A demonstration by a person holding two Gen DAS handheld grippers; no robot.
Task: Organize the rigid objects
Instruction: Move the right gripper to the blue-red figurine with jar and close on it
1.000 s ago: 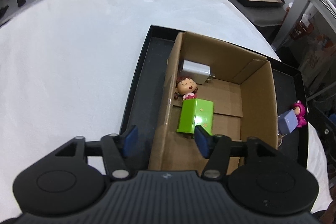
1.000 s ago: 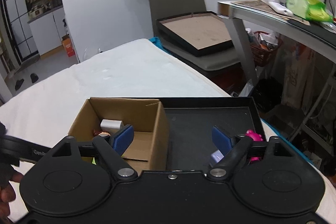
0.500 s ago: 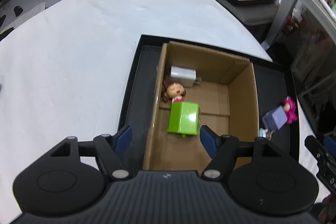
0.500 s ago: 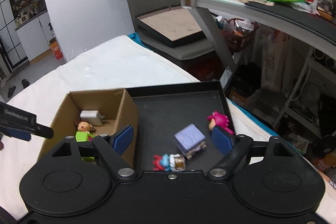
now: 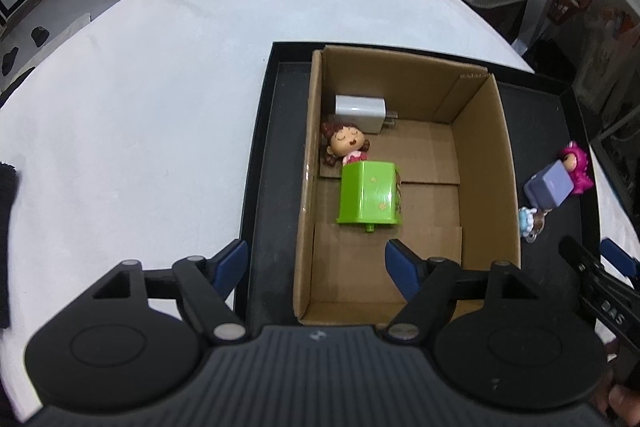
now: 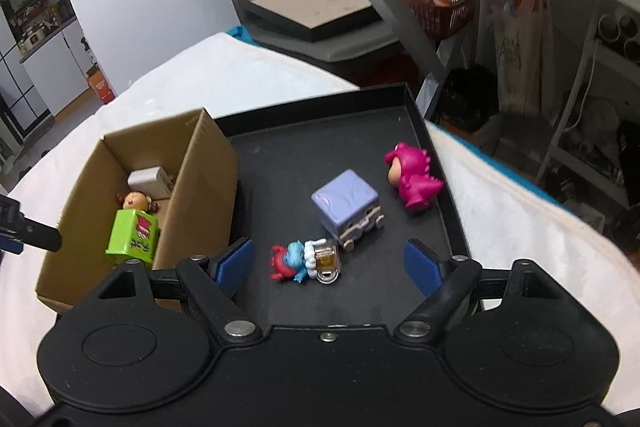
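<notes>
We see a black tray [image 6: 436, 147] on a white-covered table [image 5: 160, 87], with an open cardboard box [image 5: 486, 163] standing in its left part. In the box lie a green block [image 5: 370, 197] printed with small figures, a brown-haired doll [image 5: 346, 145] whose body the block hides, and a white charger [image 5: 360, 113] against the far wall. On the bare tray floor to the right sit a lilac cube on wheels [image 6: 346, 203], a pink dinosaur figure [image 6: 414, 177] on its side just beyond it, and a small red-and-blue figure [image 6: 294, 261] touching a clear clip-like piece [image 6: 326, 261] that we cannot make out well. Our left gripper [image 5: 316, 265] hangs over the box's near end, its jaws opening with nothing between them; one finger is outside the box wall, the other over the box floor. Our right gripper [image 6: 330, 265] stands wide and empty above the tray, the small figure lying between its fingertips in the view; we cannot tell the height. From the left camera the box wall cuts off most of the small figure, and the right gripper's finger crosses the lower right corner.
</notes>
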